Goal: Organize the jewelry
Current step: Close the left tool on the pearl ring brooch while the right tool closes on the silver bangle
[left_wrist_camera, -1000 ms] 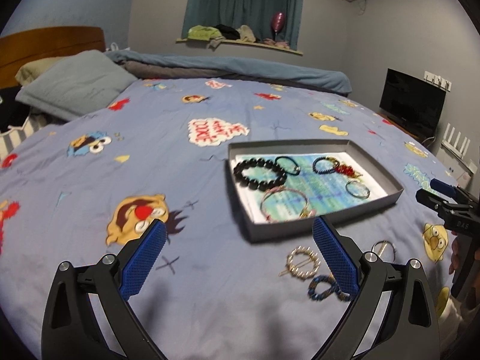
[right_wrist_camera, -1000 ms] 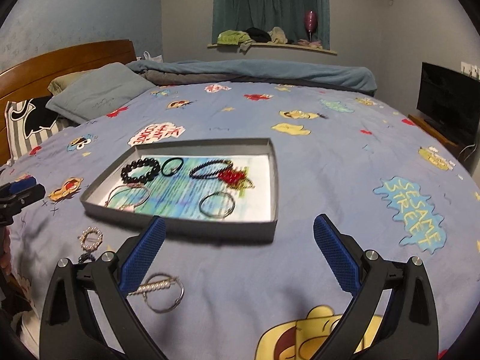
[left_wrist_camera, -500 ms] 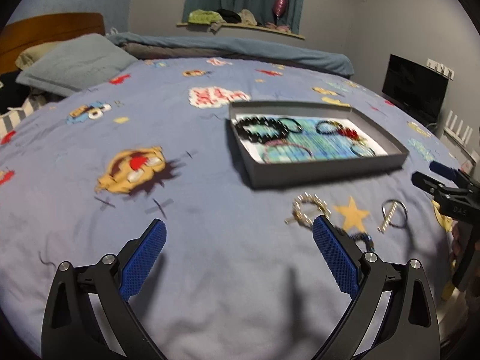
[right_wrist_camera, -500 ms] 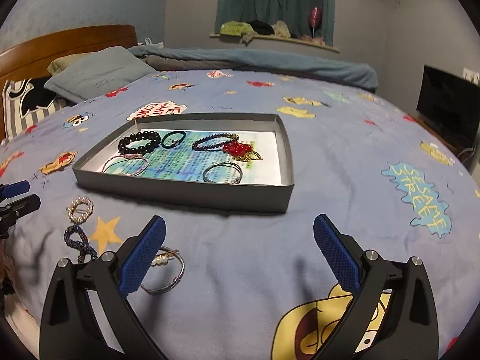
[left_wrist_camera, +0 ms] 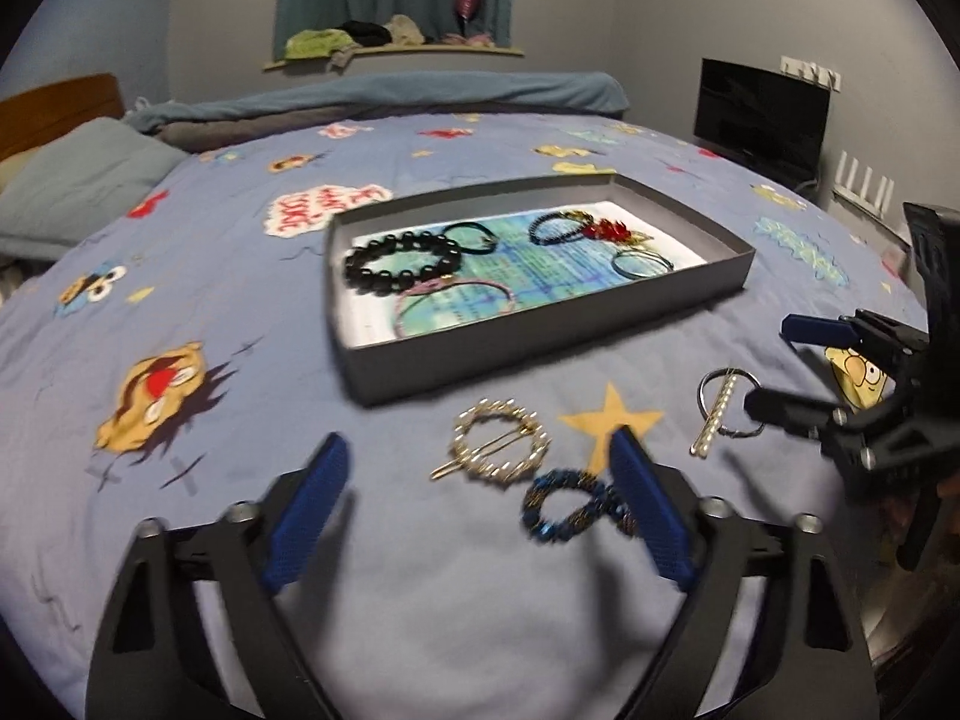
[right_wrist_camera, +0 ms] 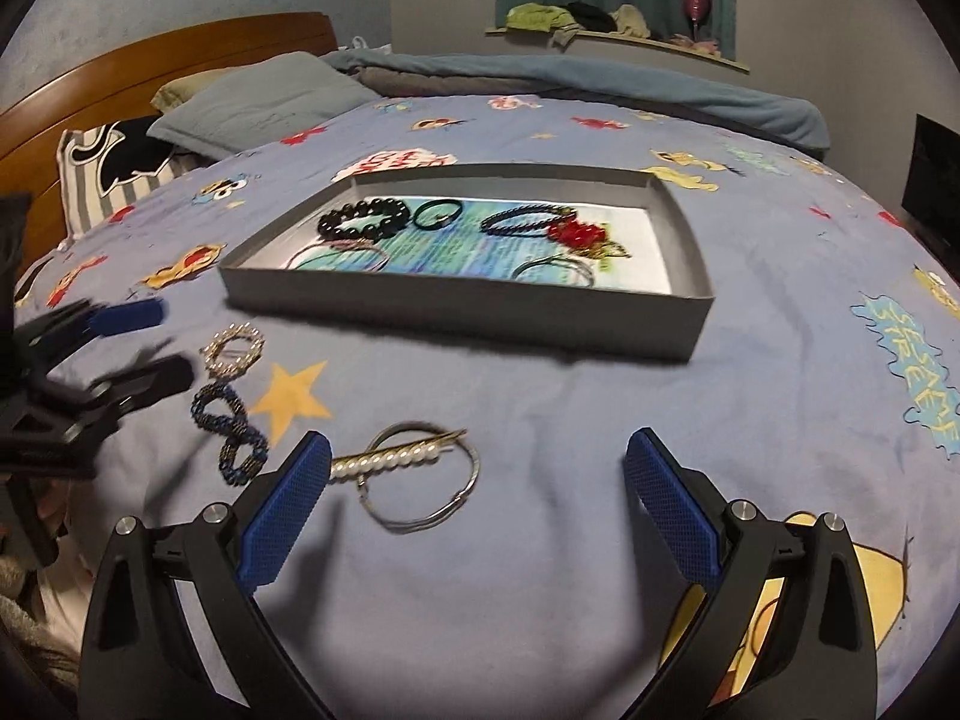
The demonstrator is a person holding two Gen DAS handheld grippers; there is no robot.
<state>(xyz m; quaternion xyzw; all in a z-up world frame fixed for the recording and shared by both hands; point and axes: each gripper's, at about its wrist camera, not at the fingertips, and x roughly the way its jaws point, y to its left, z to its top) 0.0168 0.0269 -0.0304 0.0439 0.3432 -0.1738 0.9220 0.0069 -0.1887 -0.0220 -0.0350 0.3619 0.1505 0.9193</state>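
A grey tray [left_wrist_camera: 540,354] [right_wrist_camera: 456,306] on the bedspread holds a black bead bracelet [left_wrist_camera: 402,261] [right_wrist_camera: 363,219], a hair tie, a dark bracelet with a red charm [right_wrist_camera: 576,234] and thin bangles. In front of it lie a gold ring clip [left_wrist_camera: 501,450] [right_wrist_camera: 234,351], a blue beaded bracelet [left_wrist_camera: 570,507] [right_wrist_camera: 231,426] and a pearl-bar ring clip [left_wrist_camera: 720,408] [right_wrist_camera: 420,474]. My left gripper [left_wrist_camera: 480,510] [right_wrist_camera: 144,348] hovers low over the gold clip and blue bracelet; its jaws are closing and touch nothing. My right gripper [right_wrist_camera: 480,510] [left_wrist_camera: 786,369] is open, with the pearl clip just ahead of its left finger.
The bed is covered by a blue cartoon-print spread [right_wrist_camera: 600,408]. Pillows [right_wrist_camera: 258,102] and a wooden headboard [right_wrist_camera: 150,66] stand at the far left, and a rolled blanket [left_wrist_camera: 384,96] lies at the back. A dark TV [left_wrist_camera: 762,114] is off the bed's right side.
Both grippers have sunk closer to the bedspread. The left view has swung towards the loose pieces, which now lie at its fingers. The left fingers stand a little narrower.
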